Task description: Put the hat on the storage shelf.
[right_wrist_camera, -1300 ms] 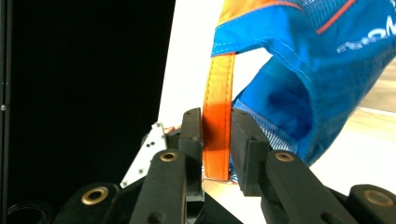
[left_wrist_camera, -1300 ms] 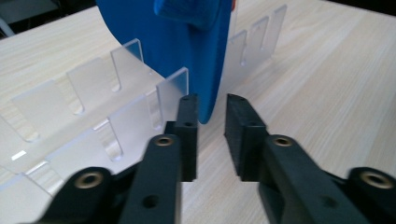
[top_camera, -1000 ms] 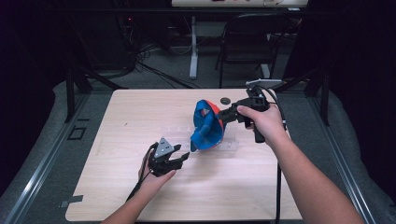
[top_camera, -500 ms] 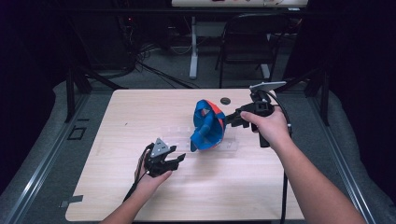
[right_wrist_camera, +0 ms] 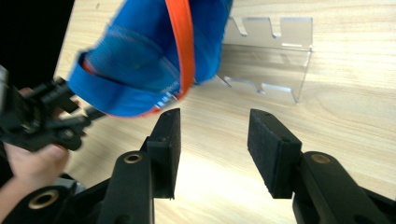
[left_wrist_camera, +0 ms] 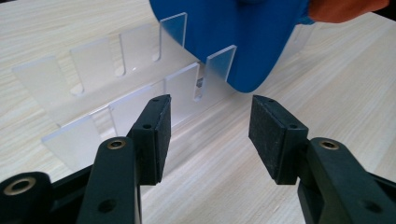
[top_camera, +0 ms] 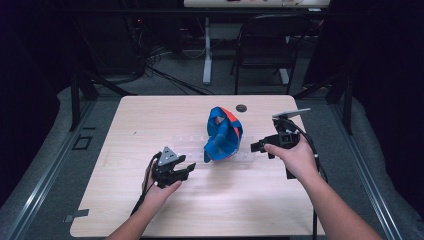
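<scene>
A blue cap (top_camera: 222,135) sits propped on the clear slotted rack (top_camera: 190,150) at mid-worktop (top_camera: 125,200). The right claw (top_camera: 256,147), jaws just spread and empty, lies to its right; the left claw (top_camera: 189,170) (also apart) waits nearer the rack's front.

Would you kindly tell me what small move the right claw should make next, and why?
Probably draw the right claw a little farther from the blue cap. Its jaws have just been opening, nothing sits between them, and the cap rests in the clear slotted rack. The left claw waits open beside it.
</scene>
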